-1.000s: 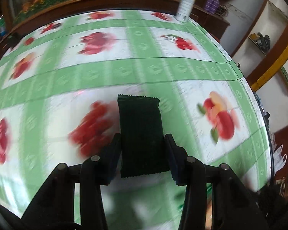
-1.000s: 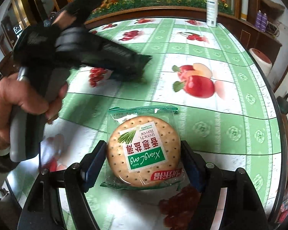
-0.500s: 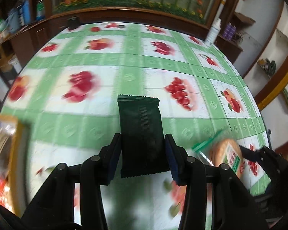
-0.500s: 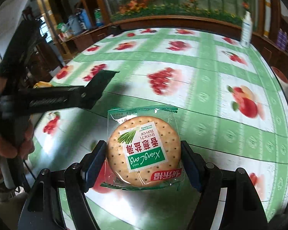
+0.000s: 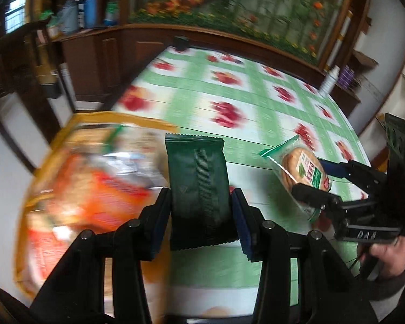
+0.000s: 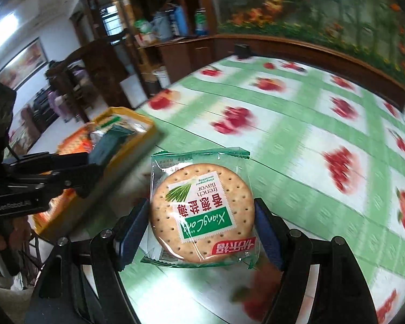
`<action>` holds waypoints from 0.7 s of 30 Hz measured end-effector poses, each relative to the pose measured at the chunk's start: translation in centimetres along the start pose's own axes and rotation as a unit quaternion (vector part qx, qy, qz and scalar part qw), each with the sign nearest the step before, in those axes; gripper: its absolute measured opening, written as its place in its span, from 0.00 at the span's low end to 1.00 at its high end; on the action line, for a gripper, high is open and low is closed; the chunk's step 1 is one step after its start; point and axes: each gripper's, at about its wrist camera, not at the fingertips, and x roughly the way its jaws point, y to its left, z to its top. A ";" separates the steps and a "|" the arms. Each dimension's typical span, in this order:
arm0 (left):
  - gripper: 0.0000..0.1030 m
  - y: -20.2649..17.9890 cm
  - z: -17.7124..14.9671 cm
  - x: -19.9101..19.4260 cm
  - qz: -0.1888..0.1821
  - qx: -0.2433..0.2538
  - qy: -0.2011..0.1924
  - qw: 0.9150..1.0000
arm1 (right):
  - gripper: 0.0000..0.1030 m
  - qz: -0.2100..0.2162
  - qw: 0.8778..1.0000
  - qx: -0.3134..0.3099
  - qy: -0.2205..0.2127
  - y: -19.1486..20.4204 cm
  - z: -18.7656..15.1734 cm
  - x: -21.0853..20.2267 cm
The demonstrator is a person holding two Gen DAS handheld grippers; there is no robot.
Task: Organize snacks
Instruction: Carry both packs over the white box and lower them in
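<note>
Lettering "XiangLong" and "french flavor" marks the round cracker pack (image 6: 199, 210) clamped in the right tool (image 6: 202, 232) above the table (image 6: 297, 140), while the left tool (image 5: 201, 210) grips an unlabelled dark green packet (image 5: 198, 189) beside the yellow snack box (image 6: 145, 132).

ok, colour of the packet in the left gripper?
Dark green, plain; the packet shows best in the left wrist view, clamped in the left gripper.
</note>
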 end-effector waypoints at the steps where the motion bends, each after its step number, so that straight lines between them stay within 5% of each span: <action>1: 0.46 1.4 -0.2 -0.8 0.009 -0.005 -0.005 1.000 | 0.74 0.006 1.000 -0.008 0.002 0.8 0.5 0.5; 10: 0.46 10.2 -3.4 -3.5 0.064 -0.055 0.001 0.996 | 0.74 0.049 0.994 -0.091 0.020 9.0 5.4 5.5; 21: 0.46 13.5 -6.1 -2.3 0.083 -0.079 0.021 0.993 | 0.75 0.053 0.984 -0.161 0.057 15.4 6.9 11.8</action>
